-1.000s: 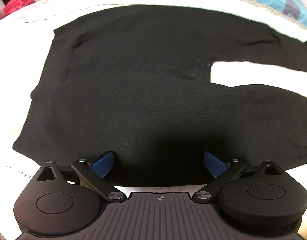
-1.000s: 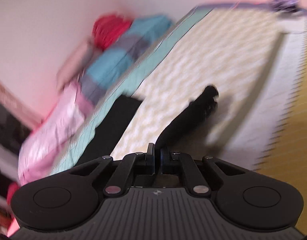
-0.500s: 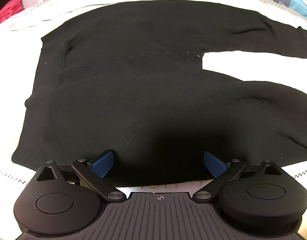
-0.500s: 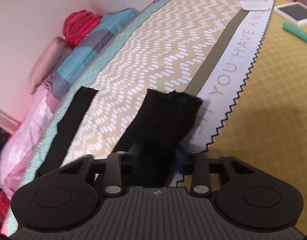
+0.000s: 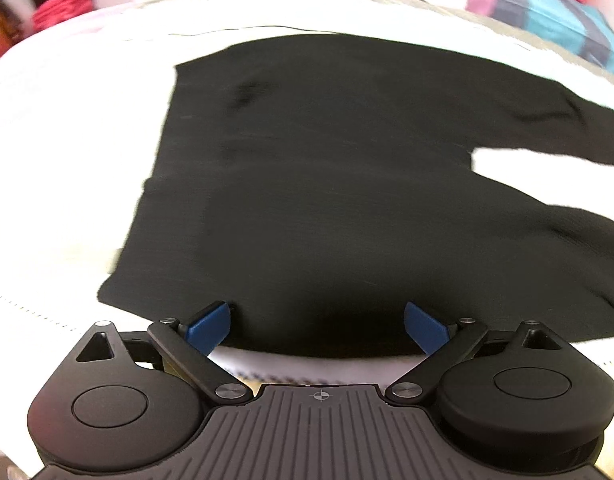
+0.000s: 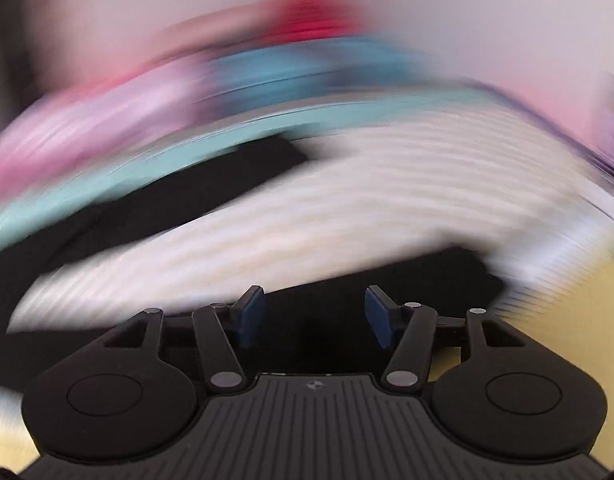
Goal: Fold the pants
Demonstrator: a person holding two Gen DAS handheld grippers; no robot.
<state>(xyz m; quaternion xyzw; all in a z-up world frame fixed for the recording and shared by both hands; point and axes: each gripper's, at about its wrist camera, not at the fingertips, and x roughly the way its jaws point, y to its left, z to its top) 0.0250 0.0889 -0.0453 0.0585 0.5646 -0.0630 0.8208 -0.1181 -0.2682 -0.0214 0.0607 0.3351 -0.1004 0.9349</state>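
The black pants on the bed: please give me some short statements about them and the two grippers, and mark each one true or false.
1. The black pants lie spread on the bed cover. True.
2. The left gripper is clamped shut on the waistband. False: its blue pads stand wide apart and grip nothing.
3. The two legs lie apart, with light cover showing between them. True.
4. The right gripper is shut on a pant leg. False: its jaws are opening, with dark cloth only behind them.
5. The pants are already folded into a small stack. False: they lie unfolded.
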